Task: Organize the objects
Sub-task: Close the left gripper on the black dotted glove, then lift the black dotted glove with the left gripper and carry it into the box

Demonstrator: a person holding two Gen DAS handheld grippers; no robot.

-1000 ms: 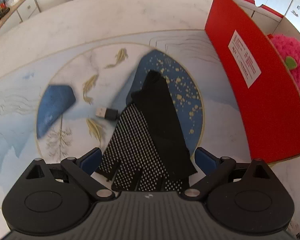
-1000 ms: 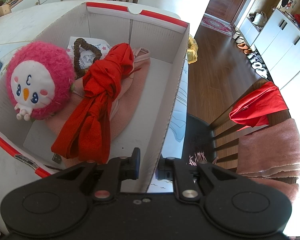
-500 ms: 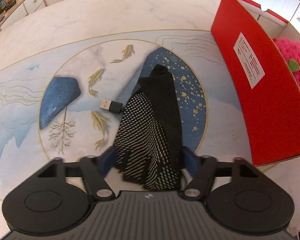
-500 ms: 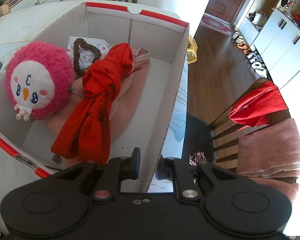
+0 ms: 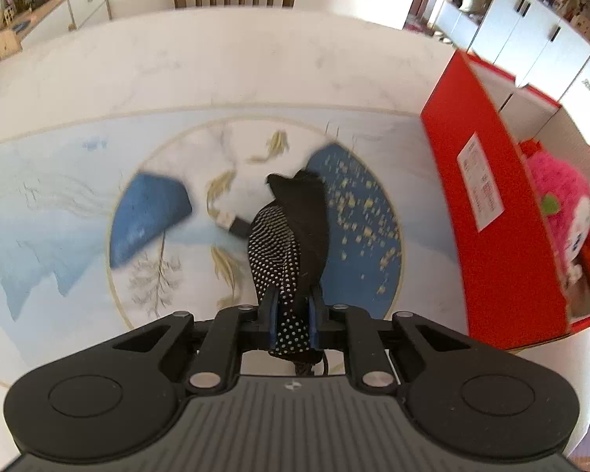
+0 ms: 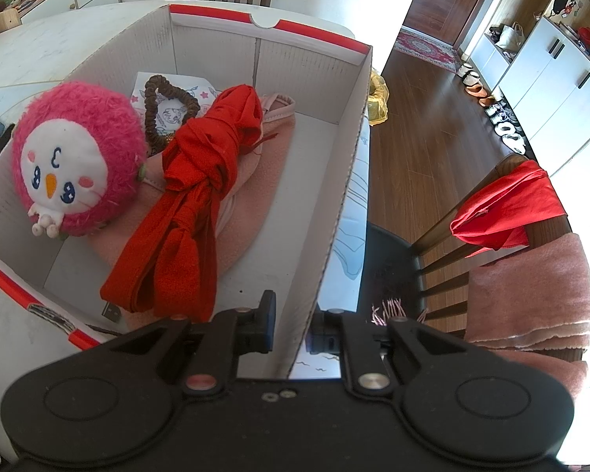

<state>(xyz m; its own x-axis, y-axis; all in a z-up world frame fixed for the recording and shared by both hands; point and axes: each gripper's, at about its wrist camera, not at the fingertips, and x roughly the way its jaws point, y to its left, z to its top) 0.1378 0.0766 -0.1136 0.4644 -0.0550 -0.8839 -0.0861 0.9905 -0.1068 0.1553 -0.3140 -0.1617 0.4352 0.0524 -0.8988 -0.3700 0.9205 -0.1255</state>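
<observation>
Since a second ago: left gripper (image 5: pixel 291 316), then spread wide either side of the black dotted glove (image 5: pixel 285 244), has its jaws closing, pads pinching the glove's near end. Table pattern reads smaller; view blurred. Right gripper (image 6: pixel 291 324) unchanged, clamped on the red box's (image 6: pixel 334 212) side wall.

Glove: black fabric, white grip dots on one face, bunched, far tip at 12 o'clock over the USB plug (image 5: pixel 234 223). Box sits at 3 o'clock from it.
</observation>
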